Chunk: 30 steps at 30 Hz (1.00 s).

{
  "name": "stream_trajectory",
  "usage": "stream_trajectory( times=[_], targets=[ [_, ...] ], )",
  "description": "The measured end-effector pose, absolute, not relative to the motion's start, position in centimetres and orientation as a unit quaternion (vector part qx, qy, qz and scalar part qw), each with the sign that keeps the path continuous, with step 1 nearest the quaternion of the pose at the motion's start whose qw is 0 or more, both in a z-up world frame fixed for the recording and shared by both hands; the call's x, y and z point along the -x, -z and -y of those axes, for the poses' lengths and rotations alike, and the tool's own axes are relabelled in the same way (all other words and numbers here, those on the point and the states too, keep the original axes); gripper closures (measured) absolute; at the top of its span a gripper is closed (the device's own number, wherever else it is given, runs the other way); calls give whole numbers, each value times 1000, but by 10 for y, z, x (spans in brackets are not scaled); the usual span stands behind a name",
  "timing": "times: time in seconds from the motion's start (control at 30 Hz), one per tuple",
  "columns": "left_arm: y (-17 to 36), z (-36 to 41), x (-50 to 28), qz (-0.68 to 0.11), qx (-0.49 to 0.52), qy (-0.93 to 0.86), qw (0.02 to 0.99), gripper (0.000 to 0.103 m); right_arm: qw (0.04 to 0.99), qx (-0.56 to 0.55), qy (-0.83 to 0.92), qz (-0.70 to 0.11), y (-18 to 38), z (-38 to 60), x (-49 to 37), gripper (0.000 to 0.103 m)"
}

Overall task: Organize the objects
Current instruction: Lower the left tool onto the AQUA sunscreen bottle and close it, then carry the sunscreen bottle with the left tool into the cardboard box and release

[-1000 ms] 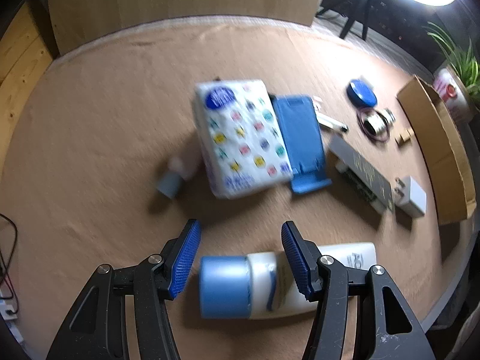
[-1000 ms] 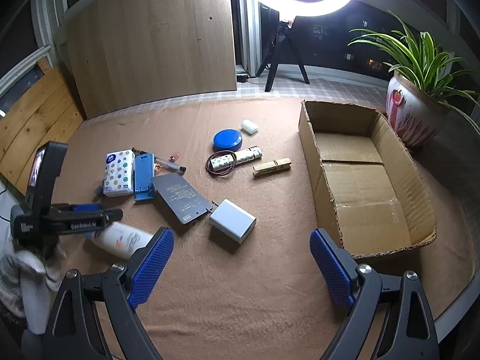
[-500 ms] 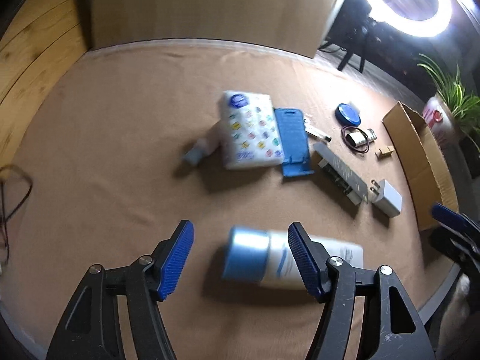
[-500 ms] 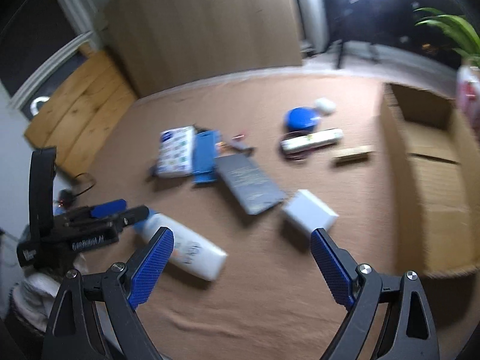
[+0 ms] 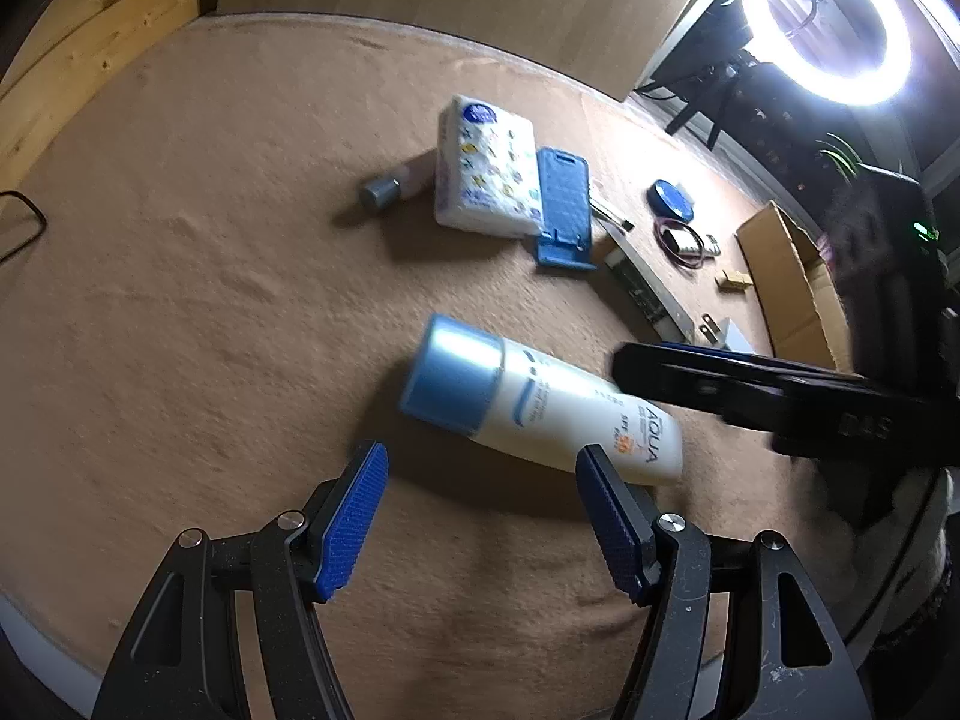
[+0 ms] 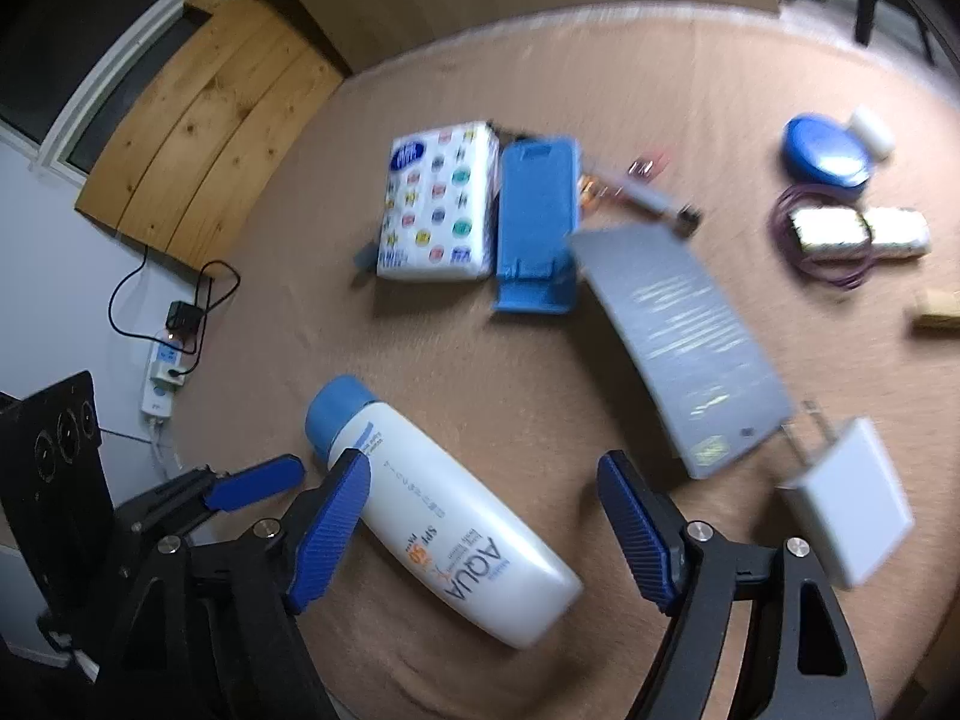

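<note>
Right tool (image 6: 480, 531) dropped over sunscreen bottle (image 6: 444, 531), closing, ungripped | left tool (image 5: 480, 519) open, empty | cardboard box (image 5: 792, 288): left view only

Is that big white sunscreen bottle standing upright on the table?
No, the sunscreen bottle lies on its side on the brown table, blue cap pointing away.

Ahead of my left gripper (image 5: 480, 516) the tan felt tabletop (image 5: 180, 300) lies bare toward the wooden wall, so I can pass freely there. The white sunscreen bottle with a blue cap (image 6: 432, 510) lies flat between my two grippers, blocking a straight push. My right gripper (image 6: 486, 534) crowds that bottle's far end. Beyond, the patterned tissue pack (image 6: 438, 204), blue plastic phone stand (image 6: 537, 222), grey flat box (image 6: 684, 336) and white charger block (image 6: 852, 510) form a barrier, with narrow gaps only.
</note>
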<state>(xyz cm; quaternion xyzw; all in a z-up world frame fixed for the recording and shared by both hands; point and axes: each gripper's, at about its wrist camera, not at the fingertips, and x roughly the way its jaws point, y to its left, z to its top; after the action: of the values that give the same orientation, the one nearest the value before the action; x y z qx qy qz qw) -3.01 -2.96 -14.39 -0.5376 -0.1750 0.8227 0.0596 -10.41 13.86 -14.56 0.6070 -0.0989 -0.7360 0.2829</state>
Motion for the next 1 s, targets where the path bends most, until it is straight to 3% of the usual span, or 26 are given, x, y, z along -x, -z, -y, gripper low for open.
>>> stream_trajectory(
  times=[0.17, 0.43, 0.67, 1.0],
  targets=[
    [151, 22, 29, 180, 540, -820, 64, 34, 309, -623, 711, 100, 149, -128, 102, 55],
    [151, 13, 31, 171, 535, -823, 80, 34, 343, -639, 680, 108, 152, -117, 93, 58],
    [158, 3, 33, 168, 540, -819, 99, 35, 351, -638, 676, 113, 155, -109, 84, 68],
    [143, -24, 35, 143, 528, -828, 122, 38, 320, -604, 712, 163, 133, -149, 67, 70]
  ],
)
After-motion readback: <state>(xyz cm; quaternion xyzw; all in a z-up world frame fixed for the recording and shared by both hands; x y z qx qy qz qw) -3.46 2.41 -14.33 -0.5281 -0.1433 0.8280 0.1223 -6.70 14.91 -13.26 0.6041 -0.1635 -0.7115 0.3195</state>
